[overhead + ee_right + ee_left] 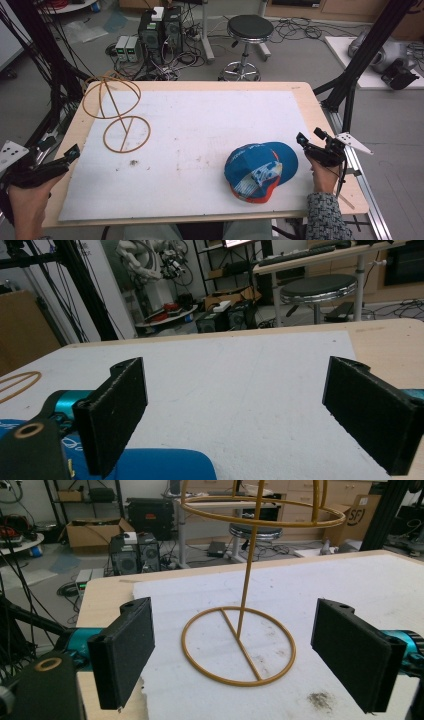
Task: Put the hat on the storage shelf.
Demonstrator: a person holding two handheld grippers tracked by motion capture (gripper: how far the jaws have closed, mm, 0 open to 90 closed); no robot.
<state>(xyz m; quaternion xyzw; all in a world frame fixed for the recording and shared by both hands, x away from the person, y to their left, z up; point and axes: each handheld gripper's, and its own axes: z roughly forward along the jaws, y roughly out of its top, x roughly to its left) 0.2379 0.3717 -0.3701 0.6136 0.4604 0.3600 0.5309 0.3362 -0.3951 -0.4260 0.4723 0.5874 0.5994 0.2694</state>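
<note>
both hand-held grippers, left gripper (pixel 70 152) and right gripper (pixel 309 138), had jaws spread, empty; blue cap (pixel 259 171) lay beside the right one, wire stand (pixel 117 111) upright far-left on the counter (pixel 200 125).

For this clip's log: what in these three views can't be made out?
- Cap: the print on its panels is too small to read in the high view; the right gripper view's bottom edge cuts it to a blue sliver.
- Wire stand: its top is cut off by the left gripper view's upper edge.
- Left gripper: its body runs off the high view's left edge.
</note>
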